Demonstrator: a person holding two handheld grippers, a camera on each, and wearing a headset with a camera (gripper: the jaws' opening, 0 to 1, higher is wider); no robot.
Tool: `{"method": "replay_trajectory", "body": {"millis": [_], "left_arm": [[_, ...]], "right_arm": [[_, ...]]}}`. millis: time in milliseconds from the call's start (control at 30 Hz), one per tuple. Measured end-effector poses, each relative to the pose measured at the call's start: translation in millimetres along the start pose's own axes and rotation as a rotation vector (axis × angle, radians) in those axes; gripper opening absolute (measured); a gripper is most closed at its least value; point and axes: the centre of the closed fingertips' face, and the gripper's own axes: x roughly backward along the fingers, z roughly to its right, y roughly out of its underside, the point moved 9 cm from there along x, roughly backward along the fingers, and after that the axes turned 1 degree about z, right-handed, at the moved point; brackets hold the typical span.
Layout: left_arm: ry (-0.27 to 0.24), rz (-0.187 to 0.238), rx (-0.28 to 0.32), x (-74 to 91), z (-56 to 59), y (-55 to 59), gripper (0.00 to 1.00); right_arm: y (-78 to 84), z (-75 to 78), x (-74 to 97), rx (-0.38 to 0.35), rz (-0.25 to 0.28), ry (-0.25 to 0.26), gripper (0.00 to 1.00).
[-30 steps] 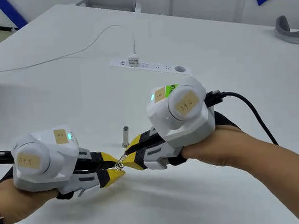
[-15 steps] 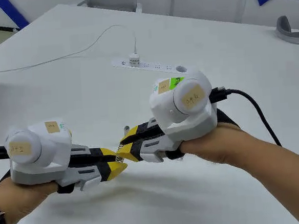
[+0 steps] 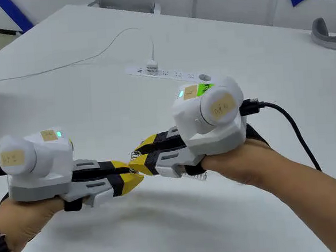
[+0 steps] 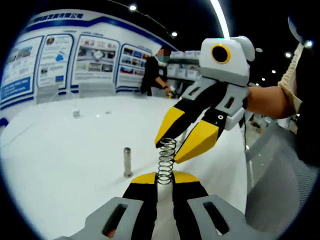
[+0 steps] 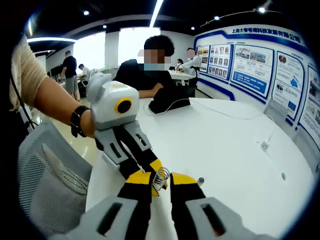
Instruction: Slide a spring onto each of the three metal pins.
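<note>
A small metal spring (image 4: 166,159) stands up from the yellow tips of my left gripper (image 4: 165,178), which is shut on its lower end. My right gripper (image 4: 170,150) reaches in from the right, its jaws closed around the spring's top. In the right gripper view the spring (image 5: 161,178) sits between the tips of my right gripper (image 5: 160,181), with the left gripper (image 5: 148,181) meeting it from the left. One metal pin (image 4: 127,161) stands upright on the white table just beyond the tips. In the head view the left gripper (image 3: 136,178) and right gripper (image 3: 135,158) meet tip to tip.
A white power strip (image 3: 167,74) with a plug and a cable lies at the back of the table (image 3: 97,108). A black cable (image 3: 289,130) trails from the right gripper. A grey object (image 3: 326,34) rests far right. People sit behind the table (image 5: 150,70).
The two grippers have closed in on each other until their tips meet. The right gripper now covers the pin in the head view, and the spring is hidden between the tips there.
</note>
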Motion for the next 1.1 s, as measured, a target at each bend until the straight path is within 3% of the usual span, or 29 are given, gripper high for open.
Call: {"method": "replay_trajectory", "body": {"millis": [600, 1100], "left_arm": [[-0.010, 0.017, -0.009, 0.5, -0.1, -7.8, 0.10], [-0.068, 0.027, -0.100, 2.9, -1.8, -12.9, 0.15]], "right_arm": [[-6.0, 5.0, 0.3, -0.089, 0.088, 0.002, 0.13], [-9.7, 5.1, 1.0, -0.069, 0.120, 0.014, 0.11]]}}
